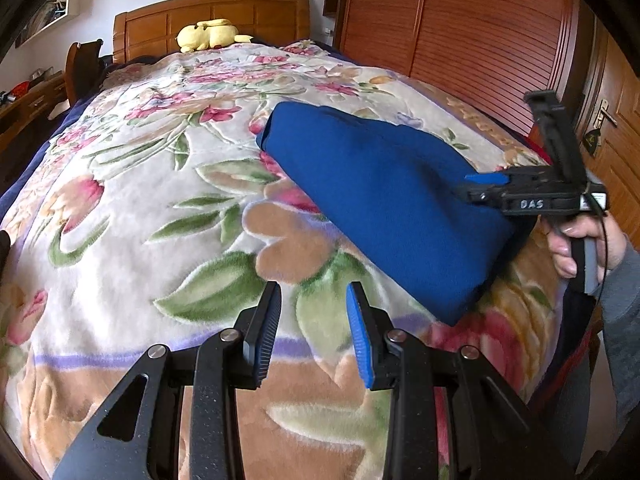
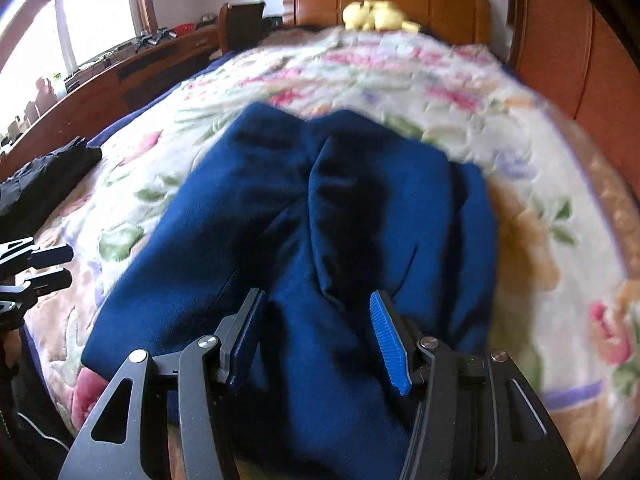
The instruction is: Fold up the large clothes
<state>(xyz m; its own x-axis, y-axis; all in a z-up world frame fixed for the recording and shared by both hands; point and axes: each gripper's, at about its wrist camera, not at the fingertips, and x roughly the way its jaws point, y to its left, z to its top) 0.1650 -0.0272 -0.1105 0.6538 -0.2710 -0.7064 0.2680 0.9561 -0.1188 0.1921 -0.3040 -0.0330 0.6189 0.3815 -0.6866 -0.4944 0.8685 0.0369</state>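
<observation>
A blue garment (image 1: 384, 200) lies folded in a long bundle on the floral blanket (image 1: 160, 200) of the bed. My left gripper (image 1: 314, 320) is open and empty over the blanket, just left of the garment's near end. My right gripper (image 2: 316, 320) is open, with its fingers over the garment (image 2: 320, 220); nothing is gripped. The right gripper (image 1: 480, 184) also shows in the left wrist view, above the garment's right side. The left gripper (image 2: 52, 268) shows at the left edge of the right wrist view.
A yellow plush toy (image 1: 212, 34) lies by the wooden headboard (image 1: 212, 20). A wooden wardrobe (image 1: 460, 32) stands right of the bed. A dark garment (image 2: 44, 176) lies at the bed's left edge, with a desk and chair (image 2: 240, 20) beyond.
</observation>
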